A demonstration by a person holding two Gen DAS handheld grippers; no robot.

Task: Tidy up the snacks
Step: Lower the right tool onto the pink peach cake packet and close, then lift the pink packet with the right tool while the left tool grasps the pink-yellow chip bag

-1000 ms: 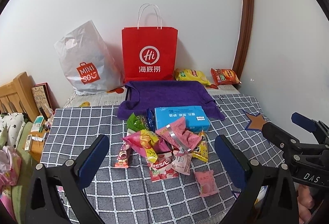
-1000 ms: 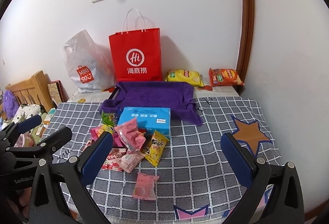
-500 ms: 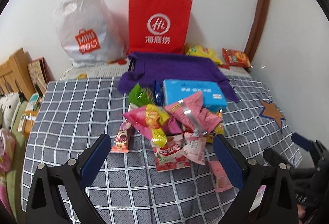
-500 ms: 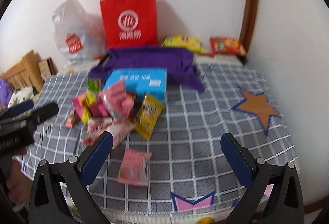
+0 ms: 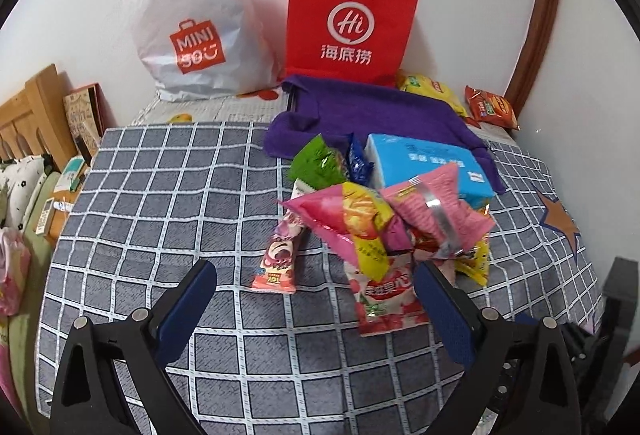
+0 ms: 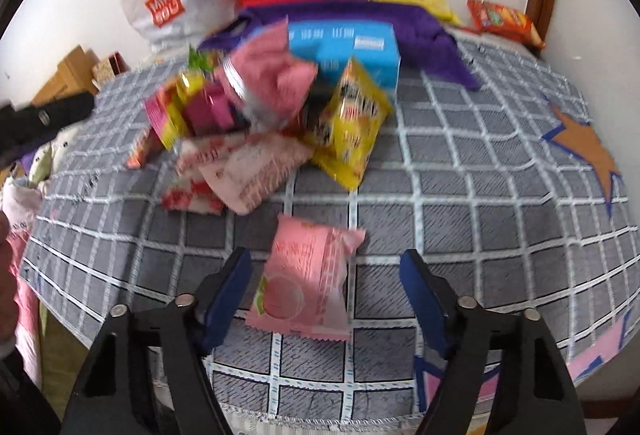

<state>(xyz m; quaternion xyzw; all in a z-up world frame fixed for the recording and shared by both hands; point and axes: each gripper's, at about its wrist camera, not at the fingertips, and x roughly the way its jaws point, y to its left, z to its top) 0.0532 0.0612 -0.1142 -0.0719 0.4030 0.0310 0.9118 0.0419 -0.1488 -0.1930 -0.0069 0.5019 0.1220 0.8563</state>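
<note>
A heap of snack packets (image 5: 376,223) is piled on the checked cloth (image 5: 160,203), in front of a box (image 5: 428,163). Behind the box a towel (image 5: 372,111) is spread, and behind it 2 bags (image 5: 348,23) are stood against the wall. 1 single packet (image 6: 308,283) is laid apart, nearest the front edge.

Checked surface (image 5: 160,219) left of snack heap (image 5: 384,219): wide bare lane. Right side bare toward star patch (image 6: 580,147). Rear blocked by purple cloth (image 5: 380,115), red bag (image 5: 352,23), white bag (image 5: 196,35). Lone pink packet (image 6: 308,283) at near edge, seemingly apart from the heap.
</note>
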